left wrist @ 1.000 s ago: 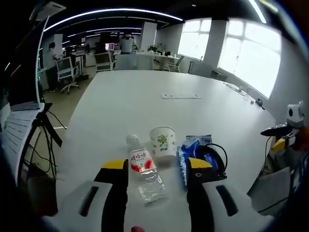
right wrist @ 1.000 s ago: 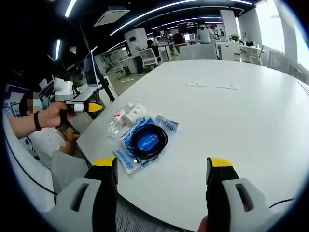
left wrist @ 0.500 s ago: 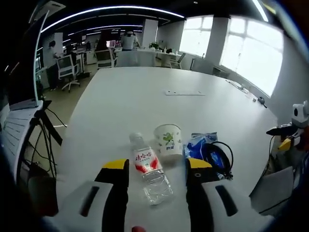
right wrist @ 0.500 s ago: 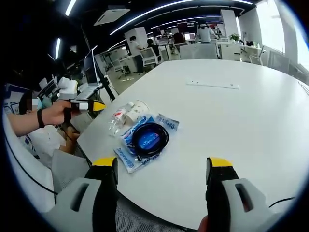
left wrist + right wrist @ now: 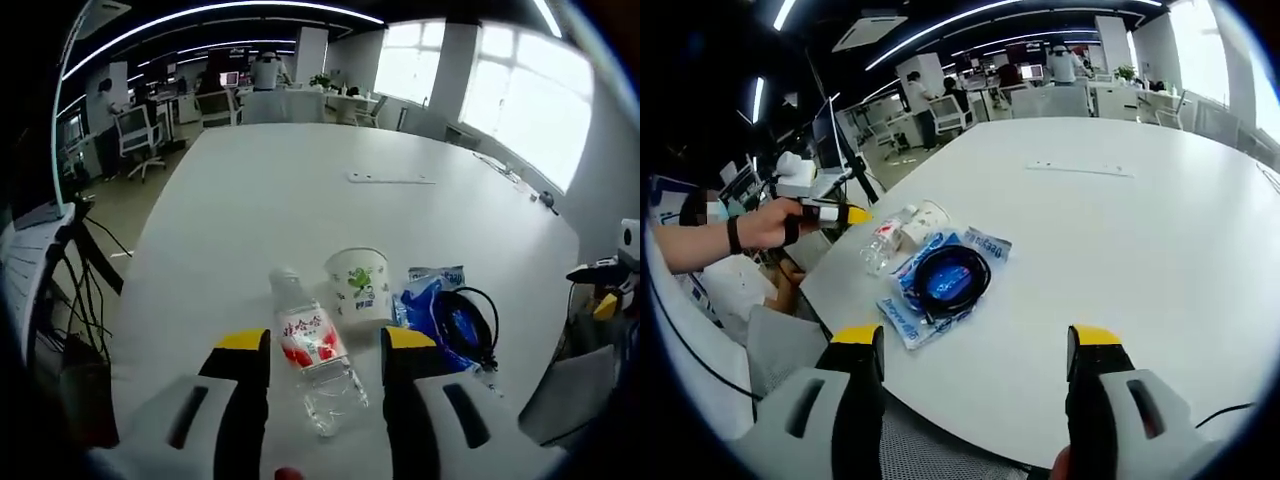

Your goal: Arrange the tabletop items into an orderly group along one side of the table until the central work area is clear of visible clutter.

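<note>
A clear water bottle (image 5: 315, 358) with a red label lies on its side on the white table (image 5: 300, 190). My left gripper (image 5: 325, 342) is open, and the bottle appears between its yellow-tipped jaws. Right of the bottle stands a paper cup (image 5: 360, 285), then a blue packet (image 5: 440, 320) with a coiled black cable on it. In the right gripper view the packet (image 5: 940, 282), bottle (image 5: 880, 242) and cup (image 5: 927, 220) sit near the table's left edge. A hand holds the left gripper (image 5: 830, 213) close to the bottle. My right gripper (image 5: 975, 340) is open over bare table.
A thin white strip (image 5: 1080, 168) lies farther out on the table. A tripod (image 5: 90, 270) and floor lie beyond the table's left edge. Office chairs (image 5: 135, 140), desks and people stand at the back, and the right gripper (image 5: 605, 285) is at the far right.
The left gripper has moved forward toward the bottle, which now reaches deeper between its jaws. The right gripper has stayed almost still.
</note>
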